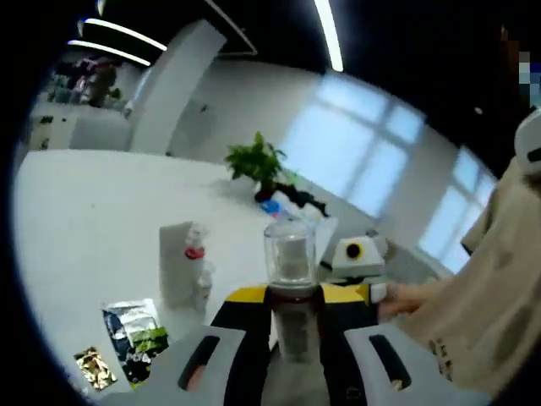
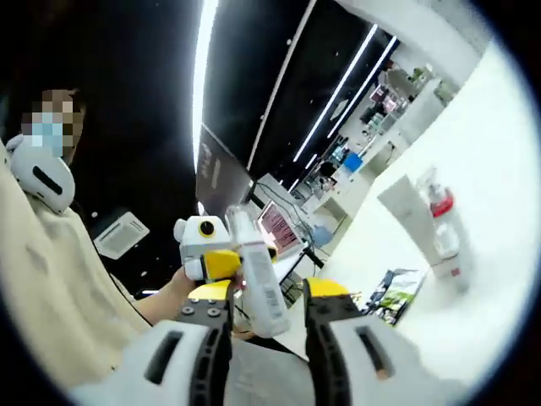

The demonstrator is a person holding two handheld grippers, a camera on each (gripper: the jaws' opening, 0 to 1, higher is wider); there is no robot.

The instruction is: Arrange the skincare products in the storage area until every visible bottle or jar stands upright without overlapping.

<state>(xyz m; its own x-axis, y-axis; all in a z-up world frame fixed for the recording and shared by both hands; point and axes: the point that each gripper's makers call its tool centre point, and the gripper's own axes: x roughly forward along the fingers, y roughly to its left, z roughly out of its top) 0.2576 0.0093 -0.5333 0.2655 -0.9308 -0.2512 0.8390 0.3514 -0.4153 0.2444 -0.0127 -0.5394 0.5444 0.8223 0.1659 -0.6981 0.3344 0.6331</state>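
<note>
A: Left gripper — item 1: jaws clenched on a clear-capped bottle, dark band under the cap, held upright in the air above the white table. Right gripper — item 2: jaws closed on what looked like the same bottle, white label side toward that cam. Both units met on it, yellow-tipped jaws opposite each other.

B: Stock already on the table?

A: Item 3: white tube, standing. Item 4: small clear bottle w/ red collar, upright, just beside the tube, poss. touching. Items 5–6: flat sachets near the table edge, lying flat. Potted plant further back, not stock.

B: Step?

A: Judged mid-carry or handover; bottle not yet placed. Next move prob. called for one gripper to let go, the other to set it base-down on bare table, apart from tube and red-collar bottle.
</note>
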